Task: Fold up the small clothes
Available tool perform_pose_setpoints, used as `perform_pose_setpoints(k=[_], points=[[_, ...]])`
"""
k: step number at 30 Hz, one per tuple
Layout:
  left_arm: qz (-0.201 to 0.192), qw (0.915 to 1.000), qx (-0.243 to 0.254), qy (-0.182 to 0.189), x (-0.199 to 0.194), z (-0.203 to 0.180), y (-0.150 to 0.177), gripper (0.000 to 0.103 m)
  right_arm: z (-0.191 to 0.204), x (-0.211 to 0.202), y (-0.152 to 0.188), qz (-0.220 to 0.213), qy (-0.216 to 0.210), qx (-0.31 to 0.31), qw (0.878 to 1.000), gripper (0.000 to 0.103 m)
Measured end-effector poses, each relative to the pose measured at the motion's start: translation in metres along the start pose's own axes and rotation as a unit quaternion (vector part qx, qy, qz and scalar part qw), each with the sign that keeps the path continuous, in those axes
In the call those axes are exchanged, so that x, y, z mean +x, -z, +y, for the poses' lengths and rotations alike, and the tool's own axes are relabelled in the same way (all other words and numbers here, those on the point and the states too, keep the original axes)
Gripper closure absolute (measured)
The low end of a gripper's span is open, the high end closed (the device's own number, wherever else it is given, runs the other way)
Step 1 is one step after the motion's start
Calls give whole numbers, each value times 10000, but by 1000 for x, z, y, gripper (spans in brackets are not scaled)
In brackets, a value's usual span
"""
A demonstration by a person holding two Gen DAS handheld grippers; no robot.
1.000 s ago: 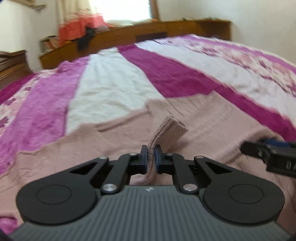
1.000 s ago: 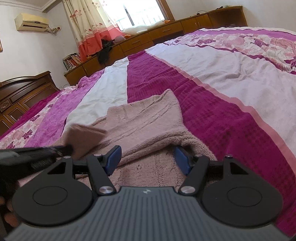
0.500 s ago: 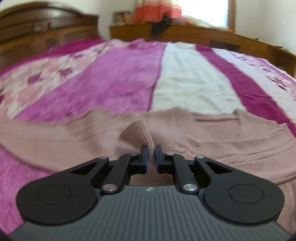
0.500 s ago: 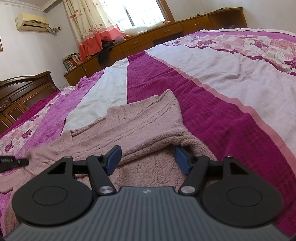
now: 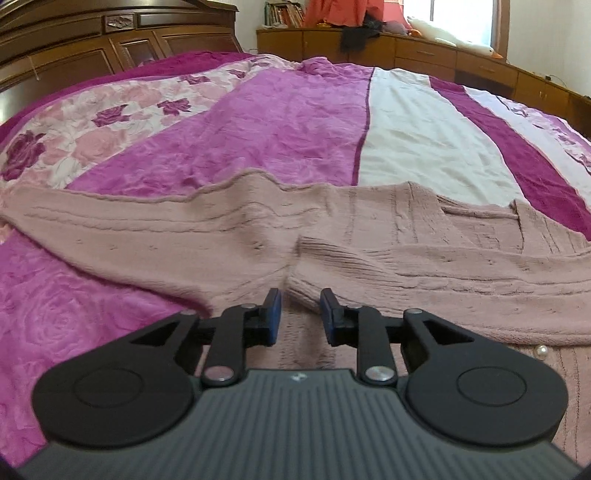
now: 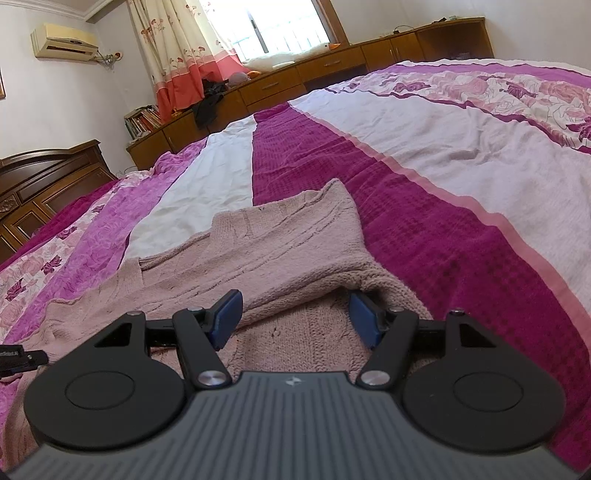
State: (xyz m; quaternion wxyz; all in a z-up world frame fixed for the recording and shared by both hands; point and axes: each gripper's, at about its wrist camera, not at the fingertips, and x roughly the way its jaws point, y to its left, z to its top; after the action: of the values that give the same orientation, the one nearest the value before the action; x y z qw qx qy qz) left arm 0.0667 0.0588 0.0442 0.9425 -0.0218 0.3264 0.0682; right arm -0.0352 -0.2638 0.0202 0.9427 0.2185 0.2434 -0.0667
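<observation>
Lay spread across the purple, white and floral bedspread (image 5: 295,122): a dusty-pink knitted cardigan (image 5: 229,236), stretched crosswise, one sleeve reaching toward the bed's left edge, the other folded in over the body. Hovered low over the knit, just short of the folded sleeve's ribbed cuff (image 5: 314,273): the left gripper (image 5: 297,317), jaws a little apart, nothing between the blue pads (image 5: 272,317). Sat wide open above the cardigan's near part: the right gripper (image 6: 295,317), empty, pads either side of a rolled fold of knit. Showed beside the left gripper's body, on the button band: a pearl button (image 5: 541,350). Stood beyond the bed's far edge: a dark wooden headboard (image 5: 110,40) and low wooden cabinets (image 6: 332,70) under a curtained window (image 6: 273,29).
</observation>
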Motion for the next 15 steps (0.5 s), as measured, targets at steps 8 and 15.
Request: perform_pose_setpoints(k=[8, 15], points=[[-330, 9977, 22, 597, 1, -10, -21, 78, 4, -9, -3, 68, 10, 18, 10000, 32], [168, 9981, 33, 590, 31, -13, -15, 78, 17, -28, -9, 2, -25, -148, 9999, 32]])
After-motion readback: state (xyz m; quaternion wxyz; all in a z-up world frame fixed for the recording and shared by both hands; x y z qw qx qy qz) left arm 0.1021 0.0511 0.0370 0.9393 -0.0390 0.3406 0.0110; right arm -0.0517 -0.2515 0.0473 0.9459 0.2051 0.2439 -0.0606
